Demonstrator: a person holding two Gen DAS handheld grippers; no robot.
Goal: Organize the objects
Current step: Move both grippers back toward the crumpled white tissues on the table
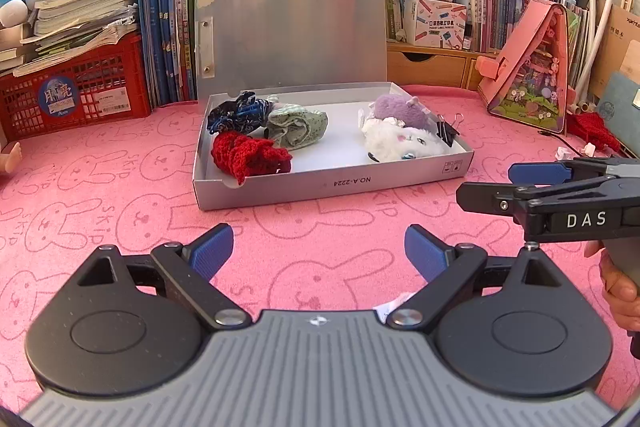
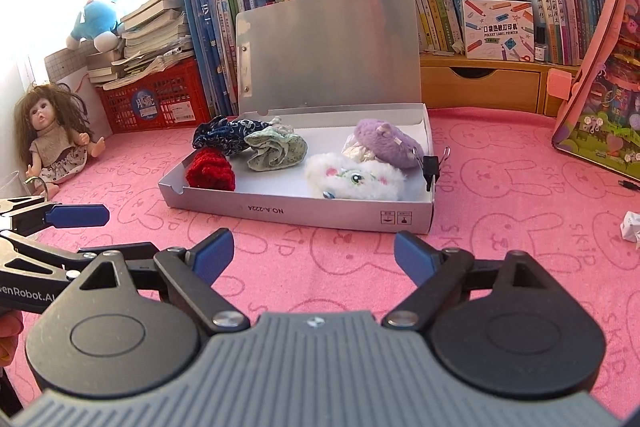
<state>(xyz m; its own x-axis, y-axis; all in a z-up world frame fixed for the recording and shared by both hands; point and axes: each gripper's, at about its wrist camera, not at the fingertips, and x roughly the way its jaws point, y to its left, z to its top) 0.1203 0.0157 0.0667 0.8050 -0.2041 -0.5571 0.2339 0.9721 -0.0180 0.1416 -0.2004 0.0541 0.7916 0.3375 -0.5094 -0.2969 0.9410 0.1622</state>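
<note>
Both tools hover above the pink rabbit-print mat point(image 1: 320, 235), and neither has anything in it. The left gripper point(image 1: 319, 251) has its blue pads spread wide, with only mat between them. Same story on the right gripper point(image 2: 314, 254): jaws splayed, nothing held. In the left wrist view the right gripper comes in from the right edge, a hand point(image 1: 620, 291) wrapped round its handle.

Just beyond both sits the grey box point(image 1: 340, 187), lid standing upright at its far side against the row of books point(image 1: 168, 27). Inside, on the left, three fabric pieces bunch together: a red crocheted scrunchie point(image 1: 250, 153) nearest, a dark blue patterned scrunchie point(image 1: 238, 111) behind it, and a pale green scrunchie point(image 1: 296, 125) just to their right. On the right side lie a white plush toy point(image 1: 404, 143) and a purple plush toy point(image 1: 402, 109) behind it, touching. A black binder clip point(image 1: 448, 131) sits at the box's right wall.

Far left on the mat, a doll point(image 2: 52, 139) sits by the red crate point(image 2: 160, 103).
</note>
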